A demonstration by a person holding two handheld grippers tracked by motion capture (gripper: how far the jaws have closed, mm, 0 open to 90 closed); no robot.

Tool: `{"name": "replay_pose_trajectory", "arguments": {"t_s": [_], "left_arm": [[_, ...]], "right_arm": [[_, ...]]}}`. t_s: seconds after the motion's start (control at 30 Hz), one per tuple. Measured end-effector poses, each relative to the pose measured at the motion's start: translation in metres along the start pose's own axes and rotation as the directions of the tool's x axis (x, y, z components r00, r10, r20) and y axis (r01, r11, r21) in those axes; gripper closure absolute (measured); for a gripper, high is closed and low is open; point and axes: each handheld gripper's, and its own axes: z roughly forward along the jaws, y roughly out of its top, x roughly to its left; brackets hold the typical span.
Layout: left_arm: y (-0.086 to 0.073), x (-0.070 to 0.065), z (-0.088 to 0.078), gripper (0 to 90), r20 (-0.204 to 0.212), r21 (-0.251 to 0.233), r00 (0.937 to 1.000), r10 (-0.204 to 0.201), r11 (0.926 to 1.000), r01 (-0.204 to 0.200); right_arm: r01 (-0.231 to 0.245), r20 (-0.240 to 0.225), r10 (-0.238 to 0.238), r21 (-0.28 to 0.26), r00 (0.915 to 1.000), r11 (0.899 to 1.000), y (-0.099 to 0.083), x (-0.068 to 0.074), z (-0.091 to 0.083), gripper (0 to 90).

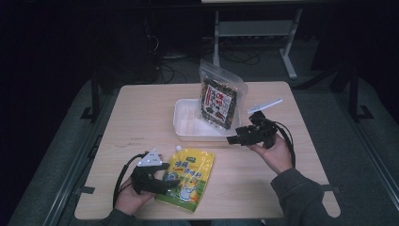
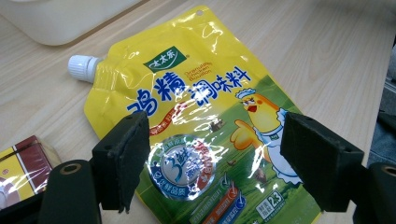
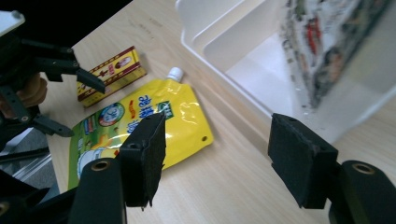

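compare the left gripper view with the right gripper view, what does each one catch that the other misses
Left gripper view alone: the pouch's chicken cartoon and round seal up close, between its open tool.

Right gripper view alone: the snack bag standing in the white tray, plus the other hand's tool.

Both: the yellow spouted pouch, the red-and-gold box, the wooden table.

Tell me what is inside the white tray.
A dark printed bag stands in the white tray, leaning back. The tray floor in front of it is bare. The part behind the bag is covered, so I cannot see it.
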Motion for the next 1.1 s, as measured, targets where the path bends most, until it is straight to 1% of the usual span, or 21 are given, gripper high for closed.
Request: {"name": "replay_pose_trajectory", "arguments": {"t_s": [0.03,0.07,0.1,0.13,0.3,0.4,0.53,0.63,0.73,0.77,0.8,0.93,1.0,1.03,1.1], "left_arm": [[0.000,0.000,0.000,23.5,-0.002,0.001,1.0000,0.001,1.0000,-0.001],[0.000,0.000,0.000,23.5,-0.006,-0.003,1.0000,0.001,1.0000,-0.001],[0.000,0.000,-0.001,23.5,-0.008,-0.005,1.0000,0.002,1.0000,-0.002],[0.000,0.000,-0.001,23.5,-0.009,-0.008,1.0000,0.002,1.0000,-0.002],[0.001,0.000,0.000,23.5,-0.008,-0.004,1.0000,0.004,1.0000,-0.004],[0.001,0.000,0.001,23.4,-0.006,0.002,1.0000,0.006,1.0000,-0.006],[0.000,0.001,-0.001,23.5,-0.010,0.000,0.9999,0.001,1.0000,-0.001],[-0.001,0.001,0.000,23.5,-0.011,0.006,0.9999,-0.005,1.0000,0.005],[-0.001,0.001,0.000,23.6,-0.020,0.014,0.9998,-0.010,0.9999,0.010],[-0.001,0.001,0.000,24.0,-0.020,0.017,0.9997,-0.009,0.9998,0.010],[-0.002,0.001,0.001,24.0,-0.023,0.022,0.9997,-0.007,0.9997,0.008],[-0.002,0.003,0.004,24.1,-0.019,0.038,0.9998,-0.012,0.9992,0.012],[-0.003,0.004,0.006,24.5,-0.016,0.049,0.9998,-0.011,0.9987,0.012],[-0.003,0.004,0.007,24.5,-0.014,0.054,0.9999,-0.010,0.9985,0.010],[-0.003,0.005,0.008,25.5,-0.010,0.063,0.9999,-0.012,0.9980,0.013]], "right_arm": [[0.013,-0.006,-0.013,0.018,0.9999,1.000,0.000,0.005,0.004,36.0],[0.013,-0.006,-0.013,0.018,0.9999,1.000,0.000,0.005,0.004,36.0],[0.025,-0.015,-0.025,0.025,0.9996,0.999,-0.001,0.007,0.007,36.0],[0.048,-0.026,-0.047,0.056,0.9986,0.997,-0.003,0.014,0.013,36.0],[0.064,-0.044,-0.061,0.080,0.9972,0.995,-0.005,0.019,0.020,35.5],[0.062,-0.056,-0.057,0.089,0.9968,0.994,-0.007,0.020,0.025,35.3],[0.056,-0.060,-0.050,0.111,0.9970,0.992,-0.006,0.021,0.032,34.7],[0.060,-0.067,-0.052,0.123,0.9964,0.991,-0.005,0.022,0.036,34.7],[0.067,-0.072,-0.058,0.136,0.9957,0.988,-0.003,0.024,0.042,35.0],[0.069,-0.080,-0.057,0.150,0.9951,0.986,-0.002,0.025,0.048,35.8],[0.069,-0.080,-0.057,0.150,0.9951,0.986,-0.002,0.025,0.048,35.8],[0.058,-0.073,-0.044,0.196,0.9963,0.979,-0.002,0.026,0.061,39.2],[0.036,-0.065,-0.022,0.233,0.9977,0.972,-0.002,0.022,0.073,42.1],[0.036,-0.065,-0.022,0.233,0.9977,0.972,-0.002,0.022,0.073,42.1],[0.019,-0.061,-0.003,0.258,0.9981,0.966,-0.002,0.019,0.080,42.9]]}}
